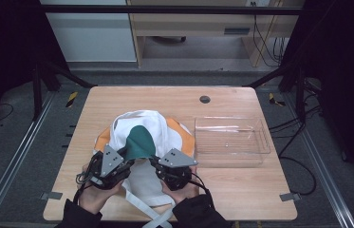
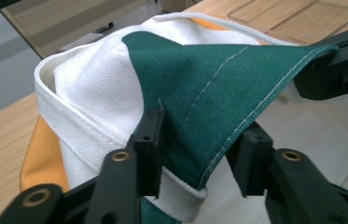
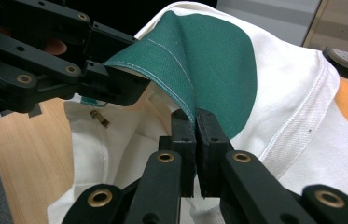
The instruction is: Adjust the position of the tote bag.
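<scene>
the white cloth bag (image 1: 141, 137) lies near the middle of the counter (image 1: 117, 99), left of the clear tray (image 1: 231, 137), its green flap (image 2: 209, 88) lifted. the right tongs (image 3: 195, 122) are clamped on the flap's hem; the left tongs (image 2: 199, 140) stand apart around its other edge, not yet pinching. the left should probably bite squarely on the stitched hem before any pull, so the flap stays taut and even.

In the high view the left tongs (image 1: 128, 160) and right tongs (image 1: 152, 160) have their tips tucked under the green flap (image 1: 140, 141) of the cloth bag (image 1: 141, 124), so their grip cannot be read there. The bag's straps (image 1: 158, 216) run off the bottom edge. Its orange part (image 1: 185, 140) is mostly covered by white cloth.
</scene>
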{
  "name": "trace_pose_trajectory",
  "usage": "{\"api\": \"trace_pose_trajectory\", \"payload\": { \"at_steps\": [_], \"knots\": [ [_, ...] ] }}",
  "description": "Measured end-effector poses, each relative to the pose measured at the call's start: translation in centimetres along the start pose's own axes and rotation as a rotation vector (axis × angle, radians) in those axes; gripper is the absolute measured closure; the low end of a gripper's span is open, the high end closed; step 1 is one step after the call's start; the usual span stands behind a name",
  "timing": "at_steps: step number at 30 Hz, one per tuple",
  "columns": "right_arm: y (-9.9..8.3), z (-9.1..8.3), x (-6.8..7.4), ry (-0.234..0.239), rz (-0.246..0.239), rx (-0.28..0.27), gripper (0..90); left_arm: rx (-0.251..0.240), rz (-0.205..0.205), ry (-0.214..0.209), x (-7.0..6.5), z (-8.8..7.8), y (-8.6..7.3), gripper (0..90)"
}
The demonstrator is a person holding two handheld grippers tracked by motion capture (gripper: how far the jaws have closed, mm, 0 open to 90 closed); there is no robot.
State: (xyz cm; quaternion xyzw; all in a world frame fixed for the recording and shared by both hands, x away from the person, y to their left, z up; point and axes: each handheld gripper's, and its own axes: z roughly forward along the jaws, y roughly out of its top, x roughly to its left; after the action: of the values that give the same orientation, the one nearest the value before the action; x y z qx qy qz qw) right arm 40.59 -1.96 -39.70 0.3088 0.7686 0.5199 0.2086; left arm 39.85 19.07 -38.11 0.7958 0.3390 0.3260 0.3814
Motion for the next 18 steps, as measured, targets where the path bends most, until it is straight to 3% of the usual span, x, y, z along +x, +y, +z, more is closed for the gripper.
{"api": "trace_pose_trajectory", "payload": {
  "at_steps": [8,18],
  "knots": [
    [-0.38,0.32,0.04,0.02,-0.006,0.015,83.3,0.005,0.008,0.01,0.03,0.16,-0.29,80.6],
    [-0.63,-0.42,0.11,0.053,-0.021,0.024,73.9,-0.024,-0.034,-0.016,0.57,0.24,-0.7,85.1]
  ]
}}
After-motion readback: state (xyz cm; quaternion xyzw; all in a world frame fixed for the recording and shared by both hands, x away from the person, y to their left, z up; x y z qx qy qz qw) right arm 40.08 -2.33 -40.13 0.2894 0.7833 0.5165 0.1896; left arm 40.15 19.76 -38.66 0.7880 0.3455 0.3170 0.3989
